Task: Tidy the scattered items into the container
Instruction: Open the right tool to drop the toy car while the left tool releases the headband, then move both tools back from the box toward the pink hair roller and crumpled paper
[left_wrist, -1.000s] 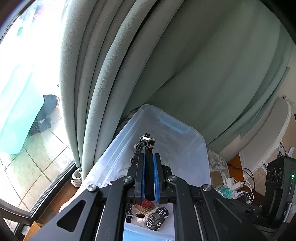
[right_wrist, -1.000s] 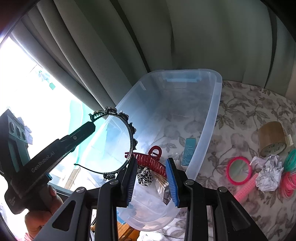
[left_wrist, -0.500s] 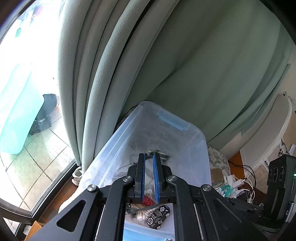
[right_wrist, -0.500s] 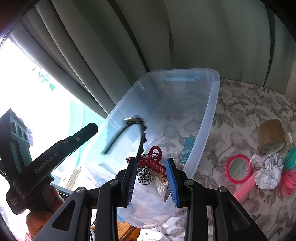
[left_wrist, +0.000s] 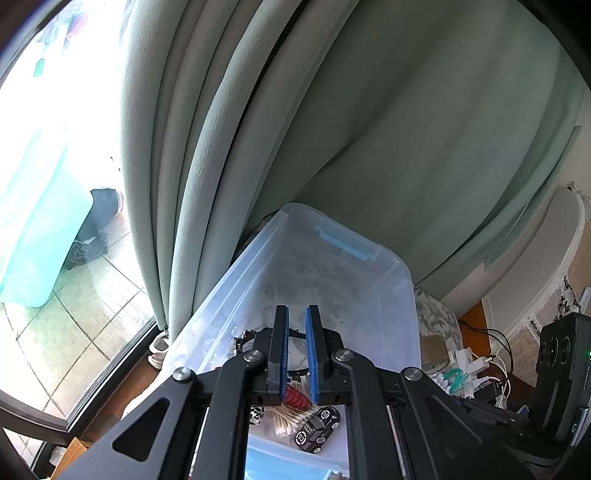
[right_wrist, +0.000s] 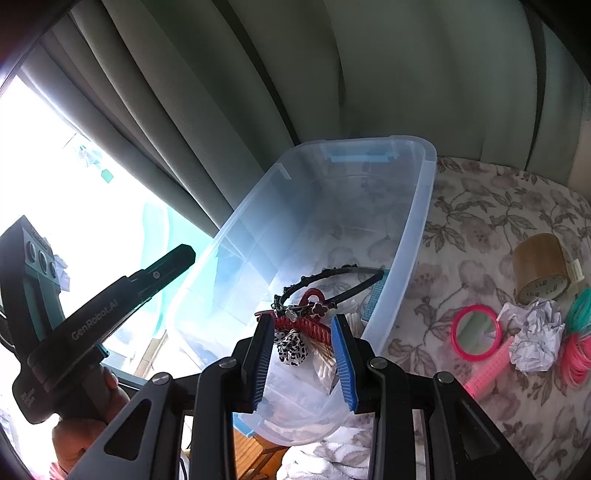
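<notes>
Left gripper (left_wrist: 296, 325) nearly closed, nothing between pads, hovering over clear plastic bin (right_wrist: 424, 206). Right gripper (right_wrist: 303, 354) part open, empty, at bin's near end. Black headband (right_wrist: 332, 277), thin arc with small bead-like studs and flower charms, lies inside bin on top of red hair claw (right_wrist: 306, 325). Spotted scrunchie (right_wrist: 291, 345), cotton swabs (left_wrist: 290, 424), toy car (left_wrist: 319, 432) also inside. Pink mirror (right_wrist: 476, 332), crumpled paper (right_wrist: 535, 336), tape roll (right_wrist: 539, 266) remain on floral surface outside bin.
</notes>
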